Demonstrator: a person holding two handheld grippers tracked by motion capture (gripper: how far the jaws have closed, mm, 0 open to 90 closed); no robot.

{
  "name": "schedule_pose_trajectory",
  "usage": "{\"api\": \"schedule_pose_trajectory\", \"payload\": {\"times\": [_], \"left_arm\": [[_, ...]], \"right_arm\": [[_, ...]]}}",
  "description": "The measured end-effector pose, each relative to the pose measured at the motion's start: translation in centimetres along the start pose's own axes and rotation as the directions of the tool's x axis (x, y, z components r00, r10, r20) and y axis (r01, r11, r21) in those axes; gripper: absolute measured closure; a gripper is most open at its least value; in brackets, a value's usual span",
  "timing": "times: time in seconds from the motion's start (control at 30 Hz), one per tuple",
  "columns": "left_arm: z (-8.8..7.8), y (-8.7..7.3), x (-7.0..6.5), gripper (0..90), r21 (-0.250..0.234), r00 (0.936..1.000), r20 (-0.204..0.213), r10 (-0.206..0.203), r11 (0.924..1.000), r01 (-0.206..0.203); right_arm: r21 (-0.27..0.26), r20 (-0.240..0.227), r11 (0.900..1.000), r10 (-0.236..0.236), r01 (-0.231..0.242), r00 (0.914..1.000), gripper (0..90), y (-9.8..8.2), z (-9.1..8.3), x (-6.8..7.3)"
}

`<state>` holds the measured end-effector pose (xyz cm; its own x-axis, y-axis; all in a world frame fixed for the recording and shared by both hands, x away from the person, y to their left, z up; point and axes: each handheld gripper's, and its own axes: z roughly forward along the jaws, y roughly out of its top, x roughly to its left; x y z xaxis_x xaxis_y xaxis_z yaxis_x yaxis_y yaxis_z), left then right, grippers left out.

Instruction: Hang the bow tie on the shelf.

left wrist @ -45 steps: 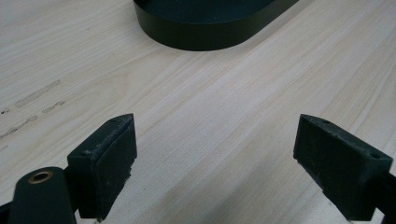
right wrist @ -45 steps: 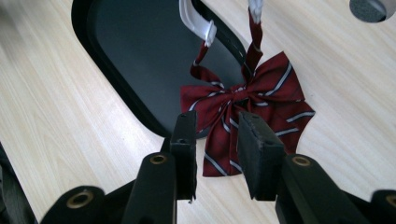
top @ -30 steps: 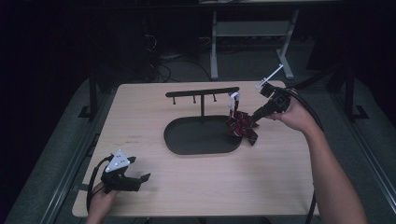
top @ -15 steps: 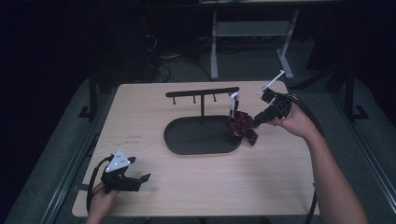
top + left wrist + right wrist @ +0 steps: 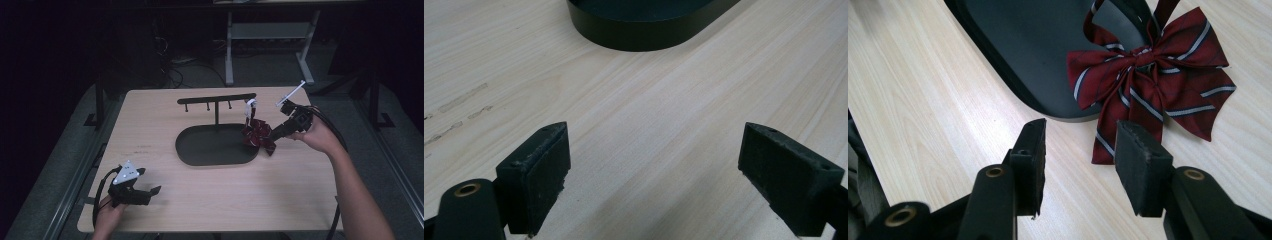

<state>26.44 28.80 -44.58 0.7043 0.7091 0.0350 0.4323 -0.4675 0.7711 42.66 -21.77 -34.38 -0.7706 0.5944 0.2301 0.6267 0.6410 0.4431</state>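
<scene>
A dark red bow tie [image 5: 257,134] with pale stripes hangs by its strap from the right end of a black T-bar stand [image 5: 216,99]. The bow tie [image 5: 1153,80] drapes over the rim of the stand's oval base [image 5: 1038,50] onto the table. My right gripper [image 5: 273,135] points at it from the right, just short of its lower tail. The right gripper [image 5: 1080,135] is open; its jaws have just been opening and nothing is between them. My left gripper [image 5: 150,192] rests at the table's front left, and this left gripper [image 5: 654,145] stands wide open over bare wood.
The oval base [image 5: 215,147] sits mid-table, and its rim [image 5: 644,37] lies ahead of the left gripper. The wooden table [image 5: 200,200] ends close behind both hands. A white clip [image 5: 250,105] holds the strap to the bar. Dark floor and a desk frame lie beyond.
The right gripper's jaws have spread apart and eased slightly back from the bow tie, which stays draped on the base rim. The left gripper has not moved.
</scene>
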Motion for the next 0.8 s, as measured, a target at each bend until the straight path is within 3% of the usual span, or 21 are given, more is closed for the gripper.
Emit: {"api": "schedule_pose_trajectory", "payload": {"times": [0.8], "left_arm": [[0.0, -0.1, 0.0, 13.0, 0.011, 1.0, -0.002, 0.003, 0.9999, -0.003]], "right_arm": [[-0.004, -0.009, 1.0, 0.004, -0.004, 1.0, 48.9, -3.2, 1.2, 0.7]]}}
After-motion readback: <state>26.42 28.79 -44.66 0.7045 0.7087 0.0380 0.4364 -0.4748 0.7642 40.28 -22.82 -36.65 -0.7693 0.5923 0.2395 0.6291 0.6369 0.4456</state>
